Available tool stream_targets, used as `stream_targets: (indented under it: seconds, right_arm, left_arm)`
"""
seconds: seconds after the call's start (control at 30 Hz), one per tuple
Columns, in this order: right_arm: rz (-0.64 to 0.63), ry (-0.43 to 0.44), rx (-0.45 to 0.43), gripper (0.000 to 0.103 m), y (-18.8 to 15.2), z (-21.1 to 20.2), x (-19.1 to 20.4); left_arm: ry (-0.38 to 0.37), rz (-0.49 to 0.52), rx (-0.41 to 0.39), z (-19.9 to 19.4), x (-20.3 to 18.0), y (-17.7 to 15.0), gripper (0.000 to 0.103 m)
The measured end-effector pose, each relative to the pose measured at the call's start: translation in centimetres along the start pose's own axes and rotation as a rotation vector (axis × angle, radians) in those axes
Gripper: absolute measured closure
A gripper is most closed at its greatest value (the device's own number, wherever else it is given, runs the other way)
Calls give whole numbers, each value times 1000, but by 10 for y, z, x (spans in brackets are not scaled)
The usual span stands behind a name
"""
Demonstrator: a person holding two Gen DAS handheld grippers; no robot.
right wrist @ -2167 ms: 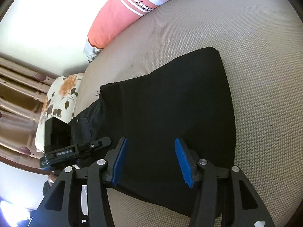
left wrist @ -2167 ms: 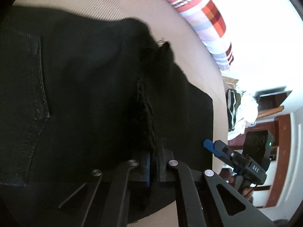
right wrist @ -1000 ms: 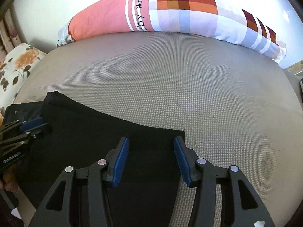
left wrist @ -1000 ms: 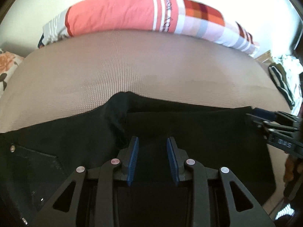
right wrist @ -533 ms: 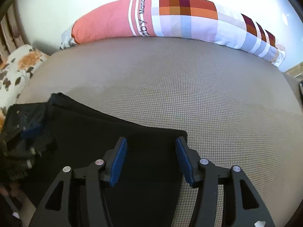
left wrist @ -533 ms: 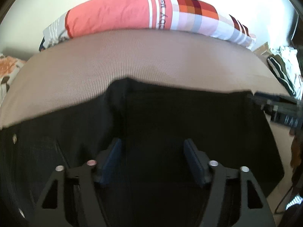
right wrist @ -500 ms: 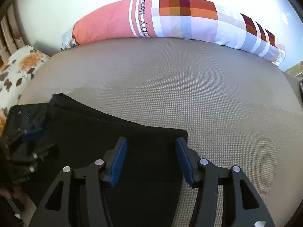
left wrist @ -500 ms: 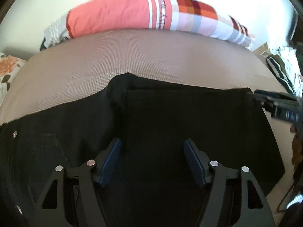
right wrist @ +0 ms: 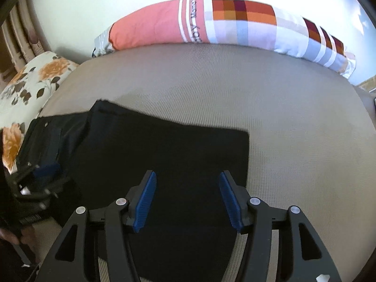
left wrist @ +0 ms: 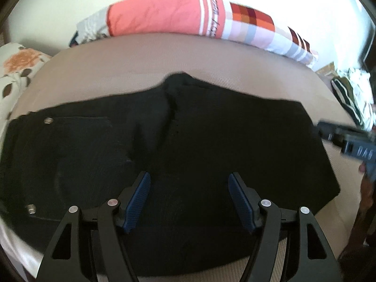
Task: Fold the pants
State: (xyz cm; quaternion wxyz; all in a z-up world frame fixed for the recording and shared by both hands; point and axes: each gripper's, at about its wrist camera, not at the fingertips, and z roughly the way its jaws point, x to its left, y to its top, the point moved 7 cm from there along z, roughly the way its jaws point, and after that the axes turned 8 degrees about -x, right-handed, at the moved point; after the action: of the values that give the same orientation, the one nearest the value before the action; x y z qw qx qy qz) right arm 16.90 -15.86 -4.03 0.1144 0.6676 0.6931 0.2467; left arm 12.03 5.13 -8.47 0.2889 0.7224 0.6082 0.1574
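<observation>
Black pants (left wrist: 211, 145) lie folded flat on the beige bed (left wrist: 117, 70); a back pocket with rivets shows at the left. Above their near part my left gripper (left wrist: 190, 199) hangs open, blue pads wide apart and touching no cloth. The right wrist view has the pants (right wrist: 164, 150) with a square folded edge at the right. My right gripper (right wrist: 188, 199) hovers over that end; its jaws are opening, with nothing pinched between them. Each gripper shows in the other's view: the right gripper (left wrist: 347, 141) at the right edge, the left gripper (right wrist: 44, 171) at the left.
A long pink and checked pillow (right wrist: 211, 23) lies along the bed's far side. A floral pillow (right wrist: 35, 80) sits at the left. Heaped clothes (left wrist: 352, 94) lie beyond the bed's right edge. Bare bed surface (right wrist: 293, 129) stretches right of the pants.
The left gripper let go of the cloth it pinched and its jaws spread wide. Both grippers drew back from the pants, so more of the folded cloth shows.
</observation>
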Motion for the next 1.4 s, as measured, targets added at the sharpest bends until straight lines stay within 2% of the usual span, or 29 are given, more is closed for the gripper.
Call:
stream_targets:
  seconds: [0.17, 0.4, 0.57, 0.73, 1.03, 1.17, 1.3, 1.4]
  right_arm:
    - [-1, 24, 49, 49, -18, 0, 12]
    - [-20, 54, 109, 49, -35, 4, 40]
    - [0, 86, 140, 49, -43, 7, 60]
    - [-16, 114, 162, 49, -49, 8, 84]
    - [-33, 180, 186, 48, -51, 11, 123]
    - [-9, 233, 193, 47, -46, 13, 140]
    - [32, 241, 175, 46, -33, 10, 146]
    - [50, 218, 153, 43, -17, 4, 143]
  left_arm:
    - [56, -3, -72, -38, 22, 19, 34]
    - [101, -10, -115, -75, 60, 27, 34]
    - [136, -72, -111, -94, 95, 30, 34]
    - [139, -141, -120, -111, 129, 34, 34]
    - [228, -171, -57, -104, 214, 19, 34]
    - [174, -251, -26, -91, 249, 10, 34]
    - [105, -292, 2, -75, 274, 4, 34]
    - [7, -305, 59, -58, 283, 1, 34]
